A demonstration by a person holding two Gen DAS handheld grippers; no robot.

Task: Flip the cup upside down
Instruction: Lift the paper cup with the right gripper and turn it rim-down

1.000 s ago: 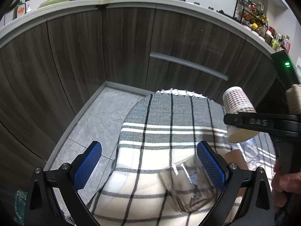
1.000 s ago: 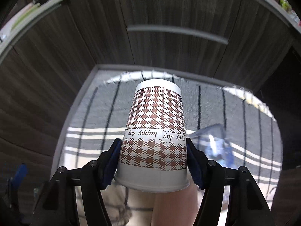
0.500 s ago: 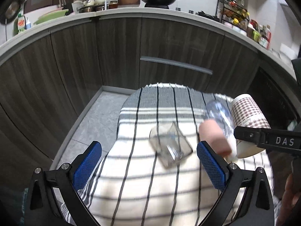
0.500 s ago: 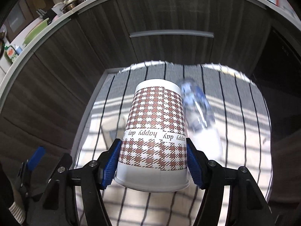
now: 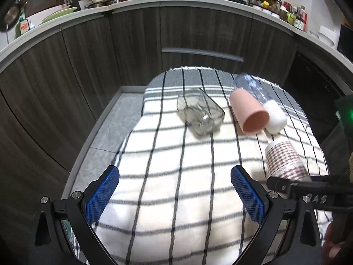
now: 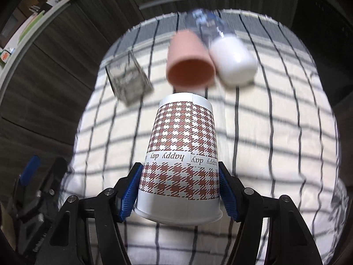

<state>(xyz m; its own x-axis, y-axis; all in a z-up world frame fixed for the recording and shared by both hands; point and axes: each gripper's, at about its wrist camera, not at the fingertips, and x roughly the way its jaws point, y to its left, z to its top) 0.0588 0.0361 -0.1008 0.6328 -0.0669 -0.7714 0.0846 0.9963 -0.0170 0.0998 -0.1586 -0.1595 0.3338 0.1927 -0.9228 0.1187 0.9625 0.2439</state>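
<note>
My right gripper (image 6: 179,190) is shut on a paper cup (image 6: 182,154) with a brown houndstooth pattern and "happy day" printed upside down. The cup is held with its rim toward the camera and its base pointing away, above the striped cloth. The cup also shows at the right of the left wrist view (image 5: 283,159), with the right gripper (image 5: 308,190) clamped on it. My left gripper (image 5: 174,196) is open and empty over the near part of the cloth, left of the cup.
A white cloth with dark stripes (image 5: 176,165) covers the table. A clear glass container (image 5: 199,114), a pink cup (image 5: 249,114) and a plastic bottle (image 5: 262,101) with a white end lie on their sides at the far part. Dark cabinets (image 5: 88,55) stand behind.
Both grippers have pulled back and tilted down, so more cloth and the lying objects show. The right gripper has carried the paper cup lower, closer to the cloth. The left stays open.
</note>
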